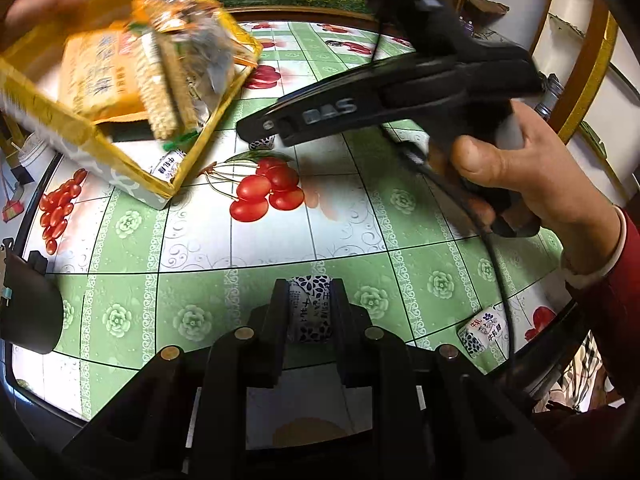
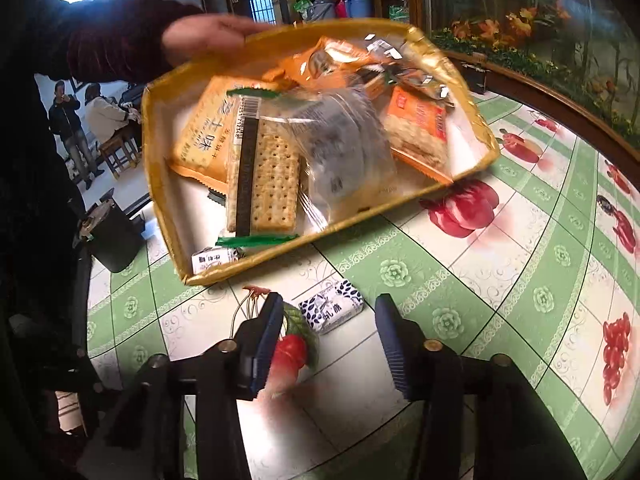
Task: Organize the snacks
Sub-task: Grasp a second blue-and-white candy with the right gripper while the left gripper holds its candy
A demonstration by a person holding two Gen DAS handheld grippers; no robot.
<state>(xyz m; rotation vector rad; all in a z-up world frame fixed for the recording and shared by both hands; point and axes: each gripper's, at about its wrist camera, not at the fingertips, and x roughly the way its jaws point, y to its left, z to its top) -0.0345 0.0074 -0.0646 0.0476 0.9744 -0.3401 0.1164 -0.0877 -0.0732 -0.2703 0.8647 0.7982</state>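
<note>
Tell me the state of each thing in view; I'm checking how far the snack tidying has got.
Left claw: shut on a blue-and-white candy.
Right claw: open, holding nothing.
Candy ahead of the right claw: lying loose on the tablecloth.
Candy near the table edge: loose, not yet boxed.
Gold-rimmed box: tilted, blurred, a hand at its far rim.
Cracker pack: sealed, inside the box.

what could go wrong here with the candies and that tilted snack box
1. A hand holds the gold-rimmed box tilted, so the cracker pack and the other packets could slide out.
2. The left gripper is clamped on a blue-and-white wrapped candy; it could squash it.
3. The right gripper is open with a second candy just ahead, easy to knock aside.
</note>
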